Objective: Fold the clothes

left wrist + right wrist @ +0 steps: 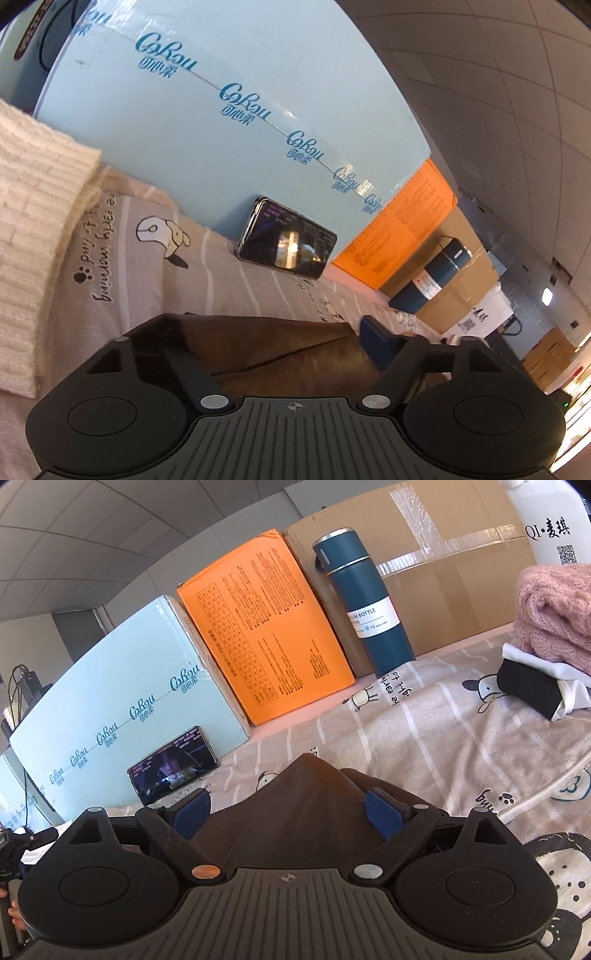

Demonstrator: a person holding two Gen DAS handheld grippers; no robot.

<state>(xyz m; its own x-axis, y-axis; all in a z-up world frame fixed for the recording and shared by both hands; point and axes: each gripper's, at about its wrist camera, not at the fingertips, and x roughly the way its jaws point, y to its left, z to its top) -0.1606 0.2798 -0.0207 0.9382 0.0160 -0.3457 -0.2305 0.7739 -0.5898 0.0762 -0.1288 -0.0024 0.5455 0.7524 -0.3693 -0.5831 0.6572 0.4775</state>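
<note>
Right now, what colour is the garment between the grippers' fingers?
Dark brown garment, clearest in the right wrist view.

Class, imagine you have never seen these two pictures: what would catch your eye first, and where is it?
Probably the bright orange box, leaning at the back between the pale blue carton and the brown cardboard box. Next, the dark teal bottle standing before the cardboard, and the lit phone propped against the blue carton. Close up, brown fabric fills the right gripper.

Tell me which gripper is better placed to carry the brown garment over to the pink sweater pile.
Right, probably. The right gripper has the brown garment bunched between its pads, and the pink sweater lies to its right across open sheet. The left gripper view lacks that pile.
</note>
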